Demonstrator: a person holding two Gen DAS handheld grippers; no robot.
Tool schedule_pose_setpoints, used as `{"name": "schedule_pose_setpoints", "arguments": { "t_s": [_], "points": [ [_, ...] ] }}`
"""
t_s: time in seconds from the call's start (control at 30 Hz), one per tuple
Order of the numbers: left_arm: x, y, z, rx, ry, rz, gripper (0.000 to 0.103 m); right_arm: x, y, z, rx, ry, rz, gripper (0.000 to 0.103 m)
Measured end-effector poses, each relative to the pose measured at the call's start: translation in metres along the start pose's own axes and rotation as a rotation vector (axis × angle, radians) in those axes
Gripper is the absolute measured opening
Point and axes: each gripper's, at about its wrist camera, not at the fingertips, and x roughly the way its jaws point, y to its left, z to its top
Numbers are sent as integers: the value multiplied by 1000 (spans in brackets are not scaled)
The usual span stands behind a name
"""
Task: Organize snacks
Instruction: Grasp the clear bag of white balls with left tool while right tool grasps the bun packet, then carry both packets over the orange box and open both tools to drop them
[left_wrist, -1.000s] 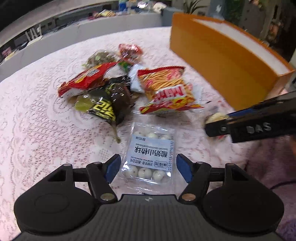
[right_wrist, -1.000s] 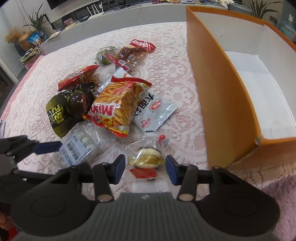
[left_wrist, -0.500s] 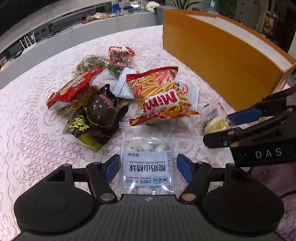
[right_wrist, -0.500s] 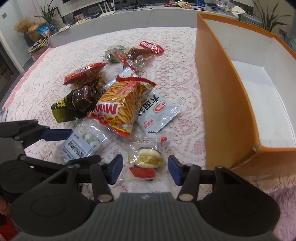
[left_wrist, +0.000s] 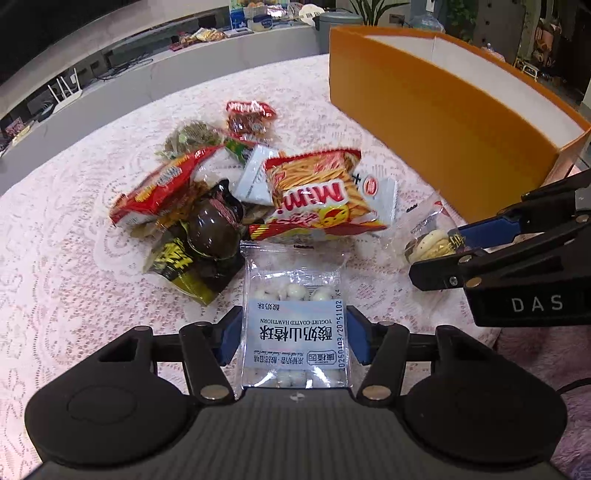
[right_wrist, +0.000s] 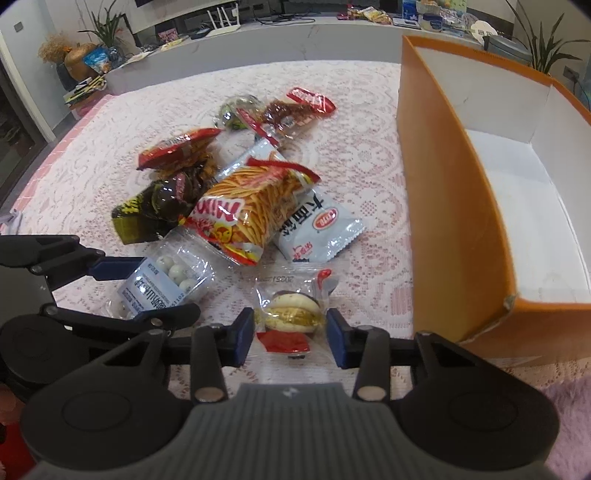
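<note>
Lace tablecloth (left_wrist: 55, 258); glossy crinkled snack packets (left_wrist: 314, 199); rectangular orange cardboard box (left_wrist: 443, 122).

The near end of the yogurt-coated hawthorn packet (left_wrist: 295, 332) disappears under the left gripper's body. The orange box (right_wrist: 454, 229) runs off the right edge. A white sachet (left_wrist: 376, 192) is mostly covered by the Mimi stick bag (left_wrist: 314, 195).

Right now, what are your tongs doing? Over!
Left tongs open around yogurt hawthorn bag. Right tongs open around sandwich cookie pack. Orange box empty, nothing blocking.
</note>
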Motion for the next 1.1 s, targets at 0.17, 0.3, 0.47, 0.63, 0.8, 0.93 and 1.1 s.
{"name": "schedule_pose_setpoints", "arguments": {
  "t_s": [0.17, 0.3, 0.47, 0.63, 0.8, 0.93, 1.1],
  "points": [
    [-26, -2, 7, -12, -22, 8, 65, -22, 4, 6, -35, -17, 22, 40],
    [-48, -4, 17, -33, -52, 9, 65, -46, 3, 16, -61, -47, 54, 39],
    [-79, -8, 43, -48, -128, -4, 65, -85, -7, 35, -96, -115, 65, 39],
    [-95, -27, 88, -24, -175, -70, 65, -115, -40, 55, -95, -121, 51, 39],
    [-80, -59, 139, -6, -152, -175, 65, -130, -86, 70, -111, -76, -6, 39],
    [-61, -96, 175, 55, -108, -233, 66, -127, -126, 77, -114, -11, -38, 39],
    [-19, -122, 204, 65, 0, -326, 66, -109, -172, 78, -120, 80, -28, 39]
  ]
}}
